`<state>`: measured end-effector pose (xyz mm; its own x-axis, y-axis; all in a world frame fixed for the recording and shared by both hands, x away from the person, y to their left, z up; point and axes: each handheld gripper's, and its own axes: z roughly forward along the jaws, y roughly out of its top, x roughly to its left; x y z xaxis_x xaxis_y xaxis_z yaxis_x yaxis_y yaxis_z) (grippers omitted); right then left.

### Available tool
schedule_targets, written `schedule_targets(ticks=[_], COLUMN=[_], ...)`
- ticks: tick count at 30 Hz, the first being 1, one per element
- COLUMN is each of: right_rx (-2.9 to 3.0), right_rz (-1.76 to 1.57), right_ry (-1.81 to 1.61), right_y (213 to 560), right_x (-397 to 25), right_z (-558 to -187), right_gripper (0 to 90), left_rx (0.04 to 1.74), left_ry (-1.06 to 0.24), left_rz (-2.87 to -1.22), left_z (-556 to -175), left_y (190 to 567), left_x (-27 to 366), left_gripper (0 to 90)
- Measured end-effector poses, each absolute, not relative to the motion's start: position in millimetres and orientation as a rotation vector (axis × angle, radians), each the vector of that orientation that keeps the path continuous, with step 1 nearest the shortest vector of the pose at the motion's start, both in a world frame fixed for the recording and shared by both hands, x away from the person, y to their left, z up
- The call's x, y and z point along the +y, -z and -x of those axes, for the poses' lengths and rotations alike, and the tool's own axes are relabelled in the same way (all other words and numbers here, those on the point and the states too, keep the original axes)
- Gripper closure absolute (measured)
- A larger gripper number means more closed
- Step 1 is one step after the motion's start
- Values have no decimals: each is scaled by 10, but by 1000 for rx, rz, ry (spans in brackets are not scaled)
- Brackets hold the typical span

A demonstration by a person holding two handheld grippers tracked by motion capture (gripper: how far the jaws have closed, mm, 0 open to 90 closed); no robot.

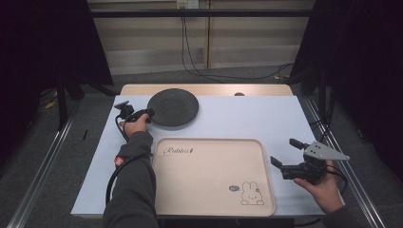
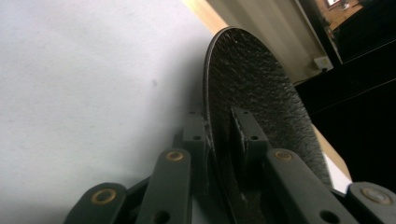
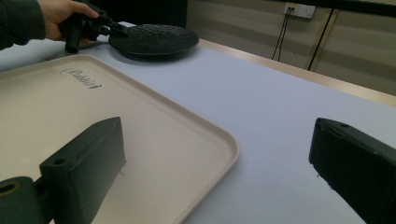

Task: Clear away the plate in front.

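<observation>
The left gripper (image 1: pixel 148 114) is clamping its jaws on the near-left rim of the black plate (image 1: pixel 173 107), which is sitting at the back of the table (image 1: pixel 266 118). The right gripper (image 1: pixel 284 153) is hovering with jaws apart beside the tray (image 1: pixel 209 175).

One round black rough-textured plate (image 1: pixel 173 107), one rectangular beige plastic tray (image 1: pixel 209 176) printed with a rabbit, and two black hand-held tools, left (image 1: pixel 148 114) and right (image 1: pixel 283 153), on one worktop (image 1: pixel 247 118).

left hand-held gripper (image 1: pixel 148 114): jaws clamped | right hand-held gripper (image 1: pixel 284 153): jaws apart
</observation>
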<state>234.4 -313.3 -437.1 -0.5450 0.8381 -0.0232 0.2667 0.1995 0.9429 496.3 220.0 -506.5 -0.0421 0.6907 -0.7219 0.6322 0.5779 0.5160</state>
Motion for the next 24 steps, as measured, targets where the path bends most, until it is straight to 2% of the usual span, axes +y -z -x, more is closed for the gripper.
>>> schedule_targets(ticks=[4, 9, 10, 13, 24], right_rx=[1925, 1920, 1922, 1922, 1919], right_rz=[-1025, -1019, -1019, -1019, -1006], right_ry=[-1351, -1354, -1351, -1348, -1333], right_y=[4368, 4359, 4361, 4360, 4358], right_x=[-3131, -3144, -3144, -3141, -3145], right_z=[-2354, -2364, -2365, -2360, -2355], right_gripper=[33, 33, 31, 32, 27], left_rx=[1686, 1635, 1608, 1605, 1619], left_ry=[-40, -43, -84, -88, -105], left_rz=[-1058, -1092, -1135, -1175, -1216], left_z=[-4942, -4945, -4958, -4970, -5037], left_y=[4945, 4797, 4720, 4626, 4377], left_x=[2181, 2139, 2095, 2048, 1976], left_gripper=[830, 875, 876, 877, 873])
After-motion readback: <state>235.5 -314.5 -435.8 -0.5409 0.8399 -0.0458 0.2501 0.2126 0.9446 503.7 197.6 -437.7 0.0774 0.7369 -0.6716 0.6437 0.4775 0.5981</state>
